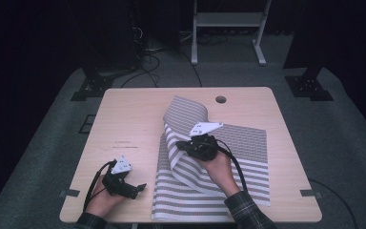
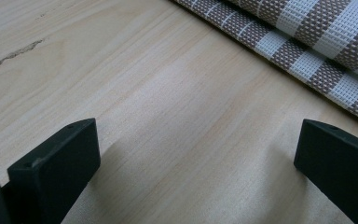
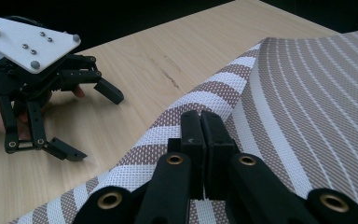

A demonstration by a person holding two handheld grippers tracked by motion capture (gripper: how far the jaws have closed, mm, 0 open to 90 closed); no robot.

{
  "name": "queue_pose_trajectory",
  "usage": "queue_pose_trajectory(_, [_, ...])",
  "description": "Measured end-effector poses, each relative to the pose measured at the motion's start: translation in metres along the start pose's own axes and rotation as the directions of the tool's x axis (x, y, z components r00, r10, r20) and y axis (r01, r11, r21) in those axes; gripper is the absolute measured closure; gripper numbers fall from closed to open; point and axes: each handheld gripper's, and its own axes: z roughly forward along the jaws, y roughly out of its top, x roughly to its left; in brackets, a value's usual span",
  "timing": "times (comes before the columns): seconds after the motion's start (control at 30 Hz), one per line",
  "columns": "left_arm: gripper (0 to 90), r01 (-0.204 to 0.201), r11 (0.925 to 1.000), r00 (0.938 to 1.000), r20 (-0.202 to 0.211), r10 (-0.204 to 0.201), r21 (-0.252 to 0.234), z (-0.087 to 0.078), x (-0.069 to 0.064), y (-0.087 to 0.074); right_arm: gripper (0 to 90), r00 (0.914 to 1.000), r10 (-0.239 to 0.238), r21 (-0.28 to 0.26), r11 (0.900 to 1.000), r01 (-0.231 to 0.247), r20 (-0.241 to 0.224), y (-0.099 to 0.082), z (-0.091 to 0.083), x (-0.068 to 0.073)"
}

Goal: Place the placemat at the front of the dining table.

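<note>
Striped mat lies right of centre in the high view, long axis running top to bottom. Right gripper has its jaws pressed together, pinching the mat's left edge and lifting it so a flap curls over toward upper centre. Left gripper sits lower left on the bare table, jaws spread, empty, just beside the mat's lower left edge, so it is the nearer one to that edge.
</note>
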Motion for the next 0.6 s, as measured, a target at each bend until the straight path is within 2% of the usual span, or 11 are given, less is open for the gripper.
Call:
queue_pose_trajectory(0.37, [0.0,0.0,1.0,1.0,0.0,0.0,0.0,0.0,0.0,0.0,88.8,0.9987,-0.026,0.028,0.9992,0.027,-0.044,0.006,0.032,0.016])
queue_pose_trajectory(0.6, [0.0,-0.002,1.0,1.0,0.0,0.002,-0.001,0.0,0.0,0.0,88.7,0.9972,-0.019,0.054,0.9983,0.023,-0.072,0.004,0.055,0.023])
